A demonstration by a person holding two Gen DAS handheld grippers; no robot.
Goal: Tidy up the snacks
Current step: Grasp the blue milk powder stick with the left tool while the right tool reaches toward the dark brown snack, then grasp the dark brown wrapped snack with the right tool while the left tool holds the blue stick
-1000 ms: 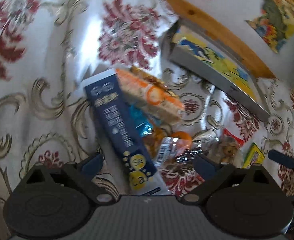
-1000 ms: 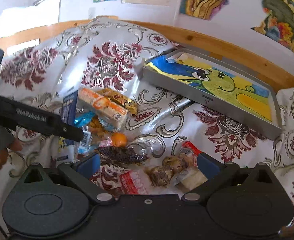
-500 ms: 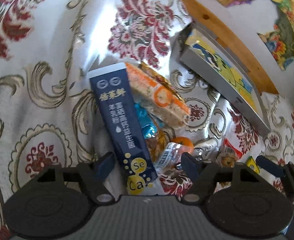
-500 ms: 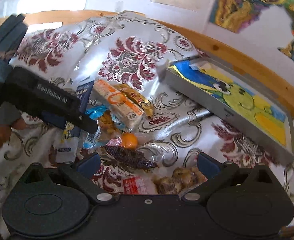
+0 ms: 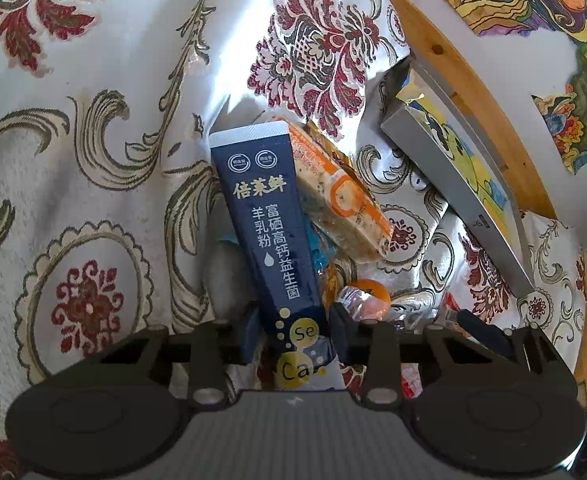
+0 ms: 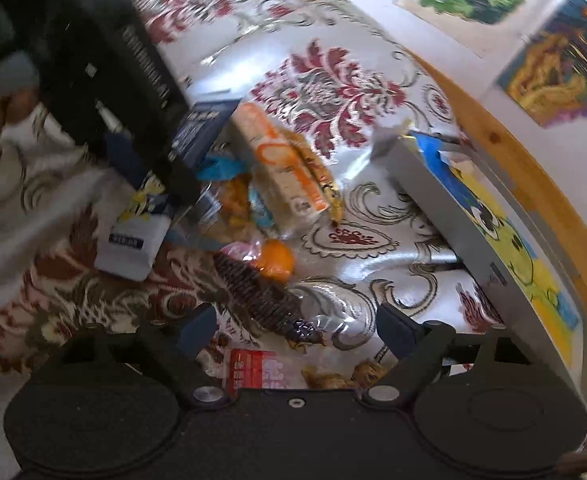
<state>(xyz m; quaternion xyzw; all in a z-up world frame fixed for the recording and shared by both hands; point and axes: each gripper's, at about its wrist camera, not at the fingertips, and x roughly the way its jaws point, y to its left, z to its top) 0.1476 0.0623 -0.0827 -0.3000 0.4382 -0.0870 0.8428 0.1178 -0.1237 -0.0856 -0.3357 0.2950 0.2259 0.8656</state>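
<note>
Left wrist view: the left gripper point(image 5: 293, 330) is clamped on the navy sachet's point(image 5: 267, 224) lower end; bare patterned tablecloth point(image 5: 73, 160) lies leftward. Right wrist view: the right gripper point(image 6: 297, 326) is spread, grasping nothing, over the dark snack packet point(image 6: 259, 296); the grey tray point(image 6: 489, 240) sits along the table's far edge.

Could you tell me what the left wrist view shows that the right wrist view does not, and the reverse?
Only the left wrist view shows the left tool from behind, its fingers closed on the lower end of the navy sachet, and the sachet's printed front.

Only the right wrist view shows the right tool open and empty, the dark ridged snack and red-labelled packet near it, and the left tool's body from outside.

Both show the orange-striped bar, the small orange sweet, the grey tray and the floral cloth.
</note>
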